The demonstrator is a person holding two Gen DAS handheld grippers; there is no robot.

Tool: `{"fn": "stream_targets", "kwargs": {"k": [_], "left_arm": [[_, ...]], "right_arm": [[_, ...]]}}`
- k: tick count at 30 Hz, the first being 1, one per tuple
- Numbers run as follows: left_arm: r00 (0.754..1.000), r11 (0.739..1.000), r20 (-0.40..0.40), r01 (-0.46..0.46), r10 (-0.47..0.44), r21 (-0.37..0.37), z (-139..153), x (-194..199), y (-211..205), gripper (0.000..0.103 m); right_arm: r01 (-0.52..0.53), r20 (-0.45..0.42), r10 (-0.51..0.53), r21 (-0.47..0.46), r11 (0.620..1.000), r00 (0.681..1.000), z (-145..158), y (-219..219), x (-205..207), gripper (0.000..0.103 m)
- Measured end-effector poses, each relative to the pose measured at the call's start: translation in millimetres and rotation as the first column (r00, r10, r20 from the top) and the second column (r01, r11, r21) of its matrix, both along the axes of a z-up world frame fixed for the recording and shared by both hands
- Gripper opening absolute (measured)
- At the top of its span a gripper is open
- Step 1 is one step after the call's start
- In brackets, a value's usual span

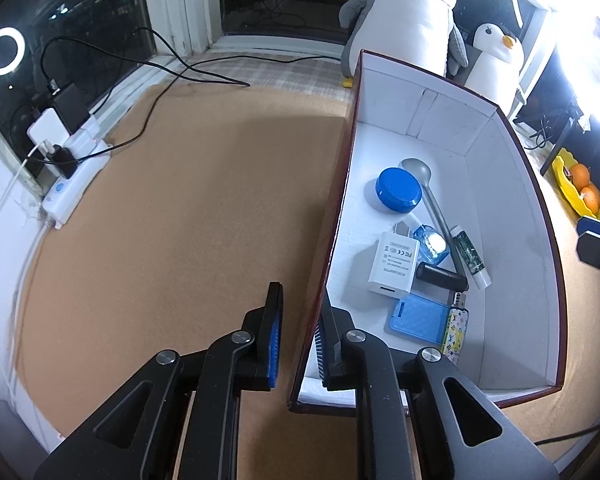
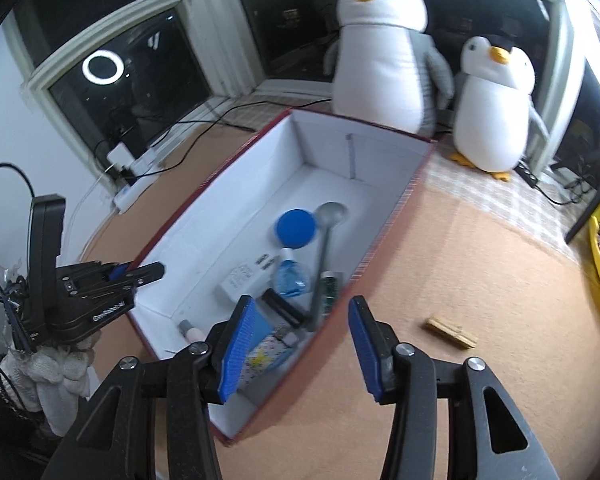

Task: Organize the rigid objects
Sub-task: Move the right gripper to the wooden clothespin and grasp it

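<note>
- jaws: left gripper [image 1: 296, 336] straddles the box's [image 1: 342, 184] left wall, gap showing at the outer pad; right gripper [image 2: 300, 346] wide, empty, over the near corner.
- box sits on brown table [image 1: 188, 200], holding blue cap [image 1: 399, 191], spoon [image 1: 428, 192], white charger [image 1: 394, 261].
- wooden block [image 2: 452, 332] lies on the table, right of the box.

Both wrists — above, near, sharing box [image 1: 512, 208]

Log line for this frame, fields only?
left gripper: straddling box wall | right gripper: open, empty | wooden block: outside box

Dim fisheye views curve at the edges, with right-side glare and slight motion blur.
</note>
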State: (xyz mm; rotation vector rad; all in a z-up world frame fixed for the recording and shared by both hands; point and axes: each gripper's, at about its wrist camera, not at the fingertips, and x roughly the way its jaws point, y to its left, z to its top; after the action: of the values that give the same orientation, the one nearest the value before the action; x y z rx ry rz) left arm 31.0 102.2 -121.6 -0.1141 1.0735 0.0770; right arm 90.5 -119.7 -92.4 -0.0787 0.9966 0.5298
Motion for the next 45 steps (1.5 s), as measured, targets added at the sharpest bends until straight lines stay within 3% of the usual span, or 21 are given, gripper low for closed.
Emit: {"fn": "stream_targets", "kwargs": {"k": [11,16,24,41,45], "left_arm": [[1.000,1.000,-0.025,-0.013,0.014,0.020,-4.4,8.6,-0.1,0.021],[0.999,0.999,-0.037,-0.013,0.014,0.036,-5.5,12.2,-2.8,0.023],[0.998,0.998,-0.057,-0.017,0.020,0.054,-9.5,18.3,-5.2,0.023],[0.998,0.996,-0.057,-0.011,0.016,0.086,-5.6,33.1,-10.1,0.029],[0.998,0.996,-0.054,-0.012,0.017,0.089,-5.3,37.5,-9.1,0.029]], "right_arm": [[0.137,-0.062,-0.142,-0.080,0.987,0.988,-41.0,-67.9,31.9,0.047],[0.146,-0.091,-0.159,-0.137,0.980,0.983,-63.1,-85.6,44.6,0.047],[0.097,-0.117,-0.123,-0.206,0.974,0.986,-85.2,-92.3,58.0,0.047],[-0.076,-0.146,0.027,-0.345,0.935,0.989,-114.3,-62.3,77.9,0.047],[-0.083,-0.160,0.028,-0.346,0.935,0.987,-116.9,-60.3,77.3,0.039]]}}
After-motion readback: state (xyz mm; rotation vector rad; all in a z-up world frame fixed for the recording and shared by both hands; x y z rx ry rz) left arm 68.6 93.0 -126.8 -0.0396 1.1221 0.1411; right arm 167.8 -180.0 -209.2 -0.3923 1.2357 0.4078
